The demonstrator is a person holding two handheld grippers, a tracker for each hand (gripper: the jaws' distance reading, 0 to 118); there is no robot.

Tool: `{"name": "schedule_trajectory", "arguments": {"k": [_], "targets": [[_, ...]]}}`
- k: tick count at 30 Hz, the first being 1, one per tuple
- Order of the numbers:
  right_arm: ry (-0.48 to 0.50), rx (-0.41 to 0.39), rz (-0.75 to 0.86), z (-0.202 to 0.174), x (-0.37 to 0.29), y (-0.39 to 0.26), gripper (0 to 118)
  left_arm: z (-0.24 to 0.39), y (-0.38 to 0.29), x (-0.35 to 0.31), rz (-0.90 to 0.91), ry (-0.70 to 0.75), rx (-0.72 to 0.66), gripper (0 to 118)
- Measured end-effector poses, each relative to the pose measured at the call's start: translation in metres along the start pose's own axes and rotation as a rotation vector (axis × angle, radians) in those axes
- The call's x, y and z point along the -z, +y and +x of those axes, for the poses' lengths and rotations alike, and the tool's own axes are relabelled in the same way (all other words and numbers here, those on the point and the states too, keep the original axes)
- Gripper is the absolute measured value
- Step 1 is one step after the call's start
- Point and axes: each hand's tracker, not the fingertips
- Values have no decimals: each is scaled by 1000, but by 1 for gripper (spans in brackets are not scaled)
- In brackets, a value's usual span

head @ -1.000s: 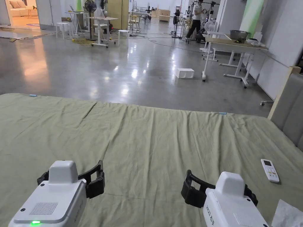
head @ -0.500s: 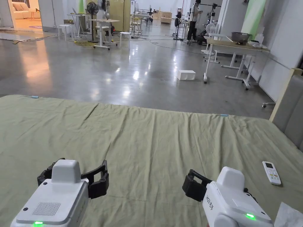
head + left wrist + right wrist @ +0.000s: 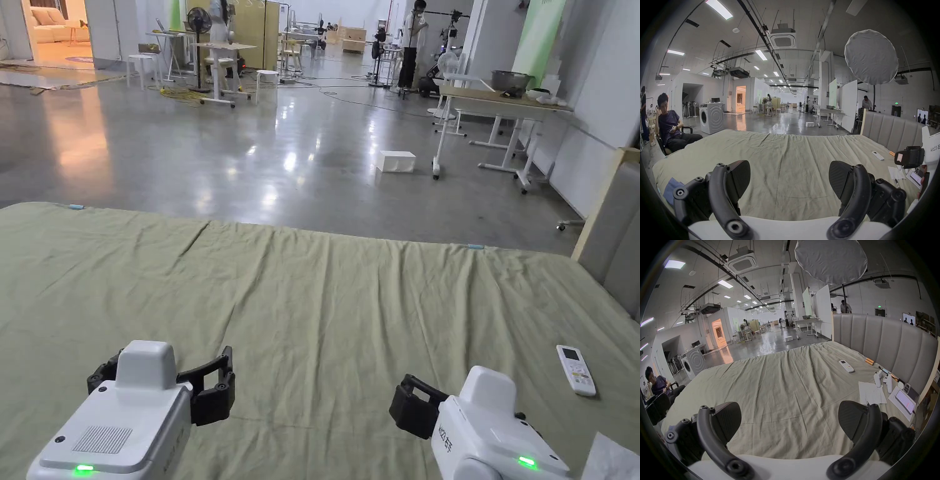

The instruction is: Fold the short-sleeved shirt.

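**Head view:** At lower left of the frame we hold the left gripper (image 3: 161,378) low over a wrinkled green bed sheet (image 3: 325,294), its black jaws spread apart with nothing between them. At lower right is the right gripper (image 3: 465,409). One of its jaws is plain to see here and the other is mostly hidden behind the white body. A white remote (image 3: 575,370) lies on the sheet at the right edge, well apart from both tools. A white box (image 3: 395,161) sits on the glossy floor beyond the bed.

**Left gripper view:** The left gripper (image 3: 789,176) stands wide open and empty above bare sheet. A blue cloth (image 3: 670,189) lies crumpled at lower left, beside the jaw. We cannot tell whether it is the short-sleeved shirt. The right gripper (image 3: 909,156) shows at the right edge. A seated person (image 3: 669,128) is at far left, near a washing machine (image 3: 711,117).

**Right gripper view:** The right gripper (image 3: 789,417) is also wide open and grips nothing. At right, by the padded headboard (image 3: 883,340), lie the remote (image 3: 846,366), a white game controller (image 3: 883,381), a sheet of paper (image 3: 870,392) and a phone (image 3: 904,400).
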Motion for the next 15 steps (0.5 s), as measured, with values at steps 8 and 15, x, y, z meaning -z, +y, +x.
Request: {"name": "schedule_trajectory", "arguments": {"k": [8,15], "targets": [[8,-21,16,-2,0,0,118,0,-2,1,-12,1,11,99],[-11,-20,32,-4,1,-2,118,0,-5,1,-21,-1,11,99]]}}
